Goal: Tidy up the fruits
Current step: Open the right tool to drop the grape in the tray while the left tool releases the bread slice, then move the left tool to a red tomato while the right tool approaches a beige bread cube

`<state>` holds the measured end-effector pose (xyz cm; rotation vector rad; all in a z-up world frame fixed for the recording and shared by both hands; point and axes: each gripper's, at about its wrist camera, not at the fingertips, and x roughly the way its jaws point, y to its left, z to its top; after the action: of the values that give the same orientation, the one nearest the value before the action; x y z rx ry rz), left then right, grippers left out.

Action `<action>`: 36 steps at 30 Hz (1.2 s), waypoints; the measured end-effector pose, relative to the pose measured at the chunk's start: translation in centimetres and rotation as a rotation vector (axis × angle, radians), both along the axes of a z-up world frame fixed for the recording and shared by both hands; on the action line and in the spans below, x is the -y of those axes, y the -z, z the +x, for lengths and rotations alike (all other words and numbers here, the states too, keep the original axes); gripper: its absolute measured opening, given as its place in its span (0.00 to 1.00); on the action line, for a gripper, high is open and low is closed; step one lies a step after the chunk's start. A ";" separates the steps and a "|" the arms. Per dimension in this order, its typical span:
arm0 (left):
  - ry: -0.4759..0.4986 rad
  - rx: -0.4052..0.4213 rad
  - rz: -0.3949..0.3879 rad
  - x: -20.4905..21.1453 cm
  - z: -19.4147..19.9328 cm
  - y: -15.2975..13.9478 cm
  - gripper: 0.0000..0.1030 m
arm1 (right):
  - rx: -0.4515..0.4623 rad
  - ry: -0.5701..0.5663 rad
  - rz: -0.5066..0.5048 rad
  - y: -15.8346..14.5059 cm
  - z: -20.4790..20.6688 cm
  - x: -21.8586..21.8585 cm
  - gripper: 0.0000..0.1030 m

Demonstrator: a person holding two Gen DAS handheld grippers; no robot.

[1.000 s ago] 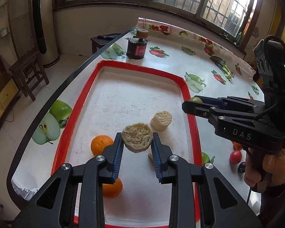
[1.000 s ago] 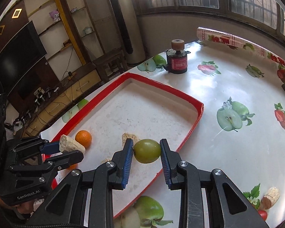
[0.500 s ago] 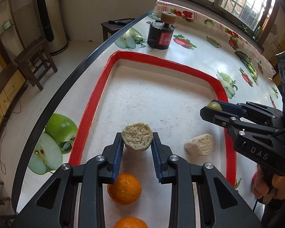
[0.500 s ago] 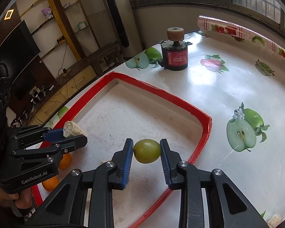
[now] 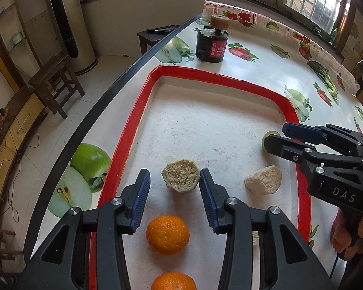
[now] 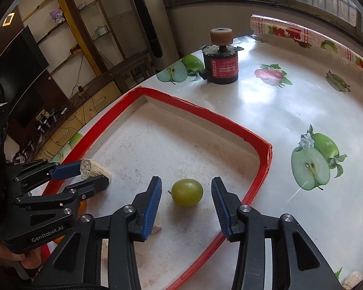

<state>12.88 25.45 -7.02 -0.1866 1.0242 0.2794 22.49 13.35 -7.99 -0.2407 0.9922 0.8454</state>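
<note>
Red-rimmed tray (image 5: 130, 130) holds oranges (image 5: 167, 235), beige chunks (image 5: 180, 178) and a green grape (image 6: 187, 192); both claws just spread, released.

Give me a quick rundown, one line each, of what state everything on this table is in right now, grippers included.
left gripper: open, jaws just opened, beige chunk between them
right gripper: open, jaws just opened, grape between them
beige chunk: released, resting in tray
green grape: released, resting in tray
second beige chunk: lying in tray
two oranges: in tray
red tray: on table
black motor: upright, outside tray
</note>
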 end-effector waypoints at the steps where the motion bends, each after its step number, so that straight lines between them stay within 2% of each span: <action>1: 0.000 0.005 0.001 0.0 -0.2 -0.2 0.40 | 0.004 0.001 0.006 -0.3 -0.1 0.2 0.48; 6: -0.002 0.025 0.013 0.6 -1.0 -1.0 0.51 | 0.024 0.002 0.032 -2.1 -1.2 1.6 0.52; 21: 0.022 0.073 -0.014 3.0 -4.0 -3.0 0.51 | 0.059 0.036 0.078 -5.1 -4.8 7.4 0.54; 36: 0.081 0.102 -0.060 6.8 -6.2 -3.7 0.51 | 0.055 0.147 0.085 -4.9 -6.8 15.3 0.55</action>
<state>6.72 18.67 -3.32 -0.2111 0.9371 0.1637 15.67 -1.90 -3.13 -0.1158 0.9088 0.7411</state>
